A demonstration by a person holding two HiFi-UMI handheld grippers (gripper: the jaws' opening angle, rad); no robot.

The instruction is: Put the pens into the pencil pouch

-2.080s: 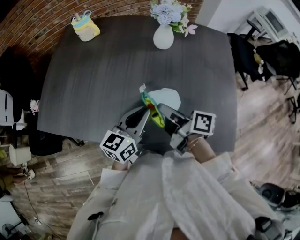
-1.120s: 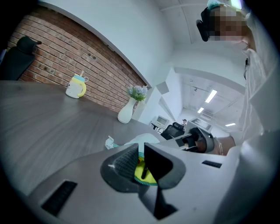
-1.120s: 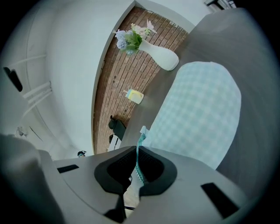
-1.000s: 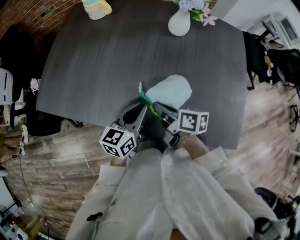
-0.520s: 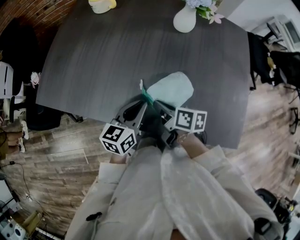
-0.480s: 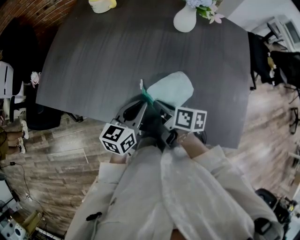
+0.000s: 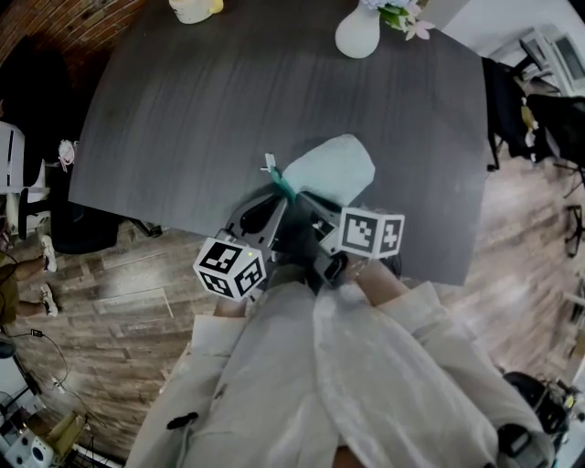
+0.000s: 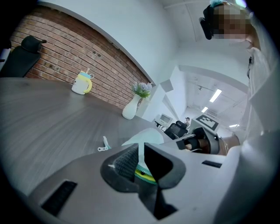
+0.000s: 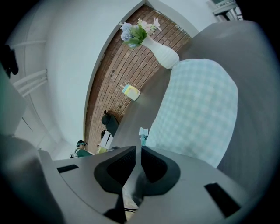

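**Both tongs pinched on the pouch mouth**

Dark grey, wood-grained and matte, the table (image 7: pixel 183 110) fills most of what I see from the head camera, with a red brick wall (image 8: pixel 65 57) behind its far edge and pale plank flooring (image 7: pixel 119 302) around it. My landmark is the white vase (image 7: pixel 357 35), a smooth, bulbous, narrow-necked piece holding pale flowers (image 7: pixel 399 13). To the vase's left along the same far edge sits a rounded yellow cup (image 7: pixel 194 9) with a handle.

The pencil pouch (image 7: pixel 334 169) lies flat on the table, well apart from the vase on the side nearer me. It is soft cloth in a fine pale-blue check with a rounded end pointing towards the vase. A small white zipper pull (image 7: pixel 269 165) on a teal tab sticks out from the pouch's mouth, on the vase's near left.

Both tongs work at the pouch's end farthest from the vase. The left gripper (image 8: pixel 141 161) is clenched on the pouch's lip. Its ribbed dark pads squeeze a fold of the pale cloth, with green zipper teeth (image 8: pixel 144 176) and a yellow trim showing just below.

The right gripper (image 9: pixel 137 157) has its jaws almost flat together on a thin pale sliver, which I take to be the opposite lip. The checked cloth spreads out just beyond its tips.
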